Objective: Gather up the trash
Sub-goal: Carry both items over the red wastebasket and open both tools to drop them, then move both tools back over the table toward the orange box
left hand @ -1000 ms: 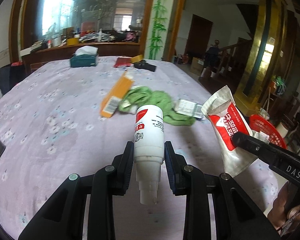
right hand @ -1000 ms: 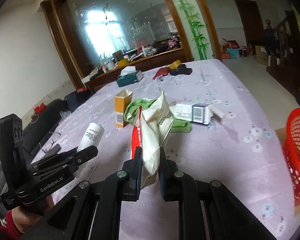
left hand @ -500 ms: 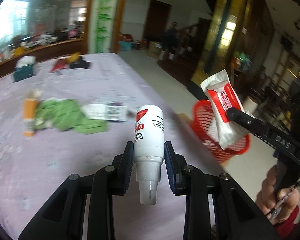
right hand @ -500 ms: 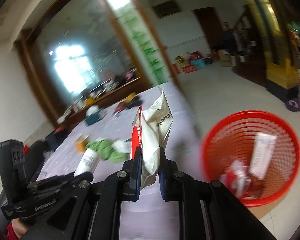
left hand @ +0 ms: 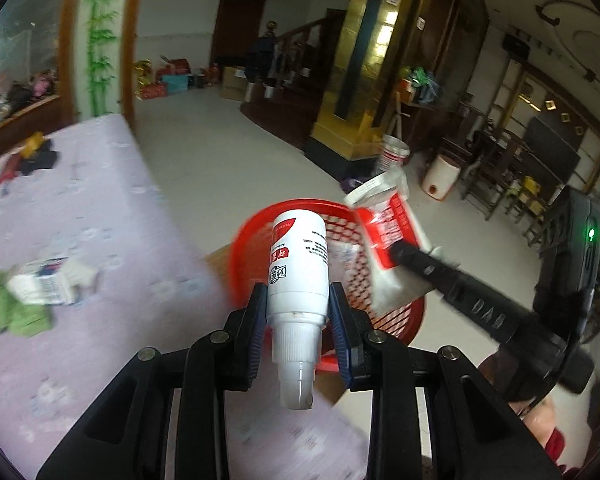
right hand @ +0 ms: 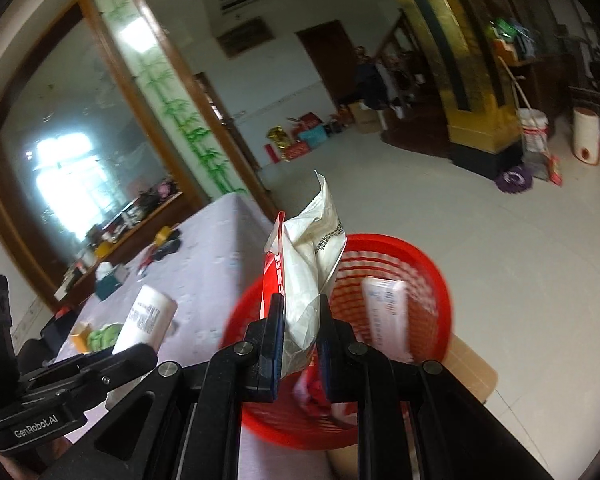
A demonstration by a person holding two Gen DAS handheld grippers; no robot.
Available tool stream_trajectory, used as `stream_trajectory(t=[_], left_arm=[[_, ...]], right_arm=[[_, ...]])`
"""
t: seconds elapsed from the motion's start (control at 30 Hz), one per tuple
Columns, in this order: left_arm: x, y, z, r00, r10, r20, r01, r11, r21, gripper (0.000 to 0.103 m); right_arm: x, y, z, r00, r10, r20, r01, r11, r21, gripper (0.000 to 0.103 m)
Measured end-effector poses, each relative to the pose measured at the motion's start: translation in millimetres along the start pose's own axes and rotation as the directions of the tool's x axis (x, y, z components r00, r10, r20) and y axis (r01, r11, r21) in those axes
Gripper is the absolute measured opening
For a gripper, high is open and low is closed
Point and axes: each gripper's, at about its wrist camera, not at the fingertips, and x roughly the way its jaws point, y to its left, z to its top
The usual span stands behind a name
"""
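My left gripper (left hand: 298, 320) is shut on a white spray bottle (left hand: 298, 264) with a red label, nozzle toward the camera. It hangs at the near rim of a red mesh basket (left hand: 256, 236). My right gripper (right hand: 300, 320) is shut on a crumpled red and white packet (right hand: 310, 264), held over the same red basket (right hand: 428, 276). In the left wrist view that packet (left hand: 384, 220) and the right gripper (left hand: 404, 250) show over the basket's right side. The bottle (right hand: 148, 316) and the left gripper (right hand: 116, 364) appear at the lower left of the right wrist view.
The basket holds a white box (right hand: 386, 312) and other scraps and stands on a brown stool (right hand: 470, 364) beside the table. On the purple flowered tablecloth (left hand: 80, 208) lie a green cloth (left hand: 4, 304), a white carton (left hand: 44, 282) and dark items (left hand: 36, 158) farther back. Pale floor stretches beyond.
Both grippers have swung right, away from the table's middle, to the red basket at its edge. Each still holds its item. The basket now sits directly under the bottle and packet.
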Motion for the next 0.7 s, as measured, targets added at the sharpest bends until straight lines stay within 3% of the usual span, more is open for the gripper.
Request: stream_trajectory(t=[0.03,0.13,0.17,0.2,0.33,0.47,0.7], left_arm=[[8.8,-3.3,4.5,1.0,-0.015,-0.005,0.015,1.0,0.0,0.029],[30.7,-7.1,13.4,1.0,-0.01,-0.01,0.01,1.0,-0.009,0.062],[32.5,-5.9,14.3,1.0,-0.009,-0.004,0.009,1.0,-0.021,0.062],[32.2,-4.0,14.3,1.0,-0.019,-0.005,0.019,0.999,-0.031,0.062],[14.2,6.3,8.9,1.0,-0.019,0.01,0.019,0.999,-0.045,0.062],[-12.7,24.1,-6.5,0.998,0.059,0.035,-0.057,0.997,-0.05,0.062],[-60.0,72.1,-35.6,0.982,0.18,0.062,-0.173,0.979,-0.103,0.062]], right_arm=[[3.3,-5.0,0.8,1.0,-0.018,-0.007,0.018,1.0,0.002,0.016],[7.3,-17.1,3.4,0.998,-0.06,-0.023,0.061,0.998,0.017,0.025],[7.0,-21.1,4.2,0.998,-0.064,-0.022,0.065,0.998,0.025,0.034],[4.6,-25.0,4.6,0.998,-0.069,-0.015,0.07,0.997,0.036,0.037],[-8.4,-26.8,4.9,0.997,-0.077,0.009,0.077,0.997,0.022,0.037],[-12.6,-17.1,4.9,0.999,-0.036,0.01,0.036,0.999,0.011,0.037],[-1.3,41.2,-7.9,0.996,0.085,-0.043,-0.088,0.993,-0.079,0.037]])
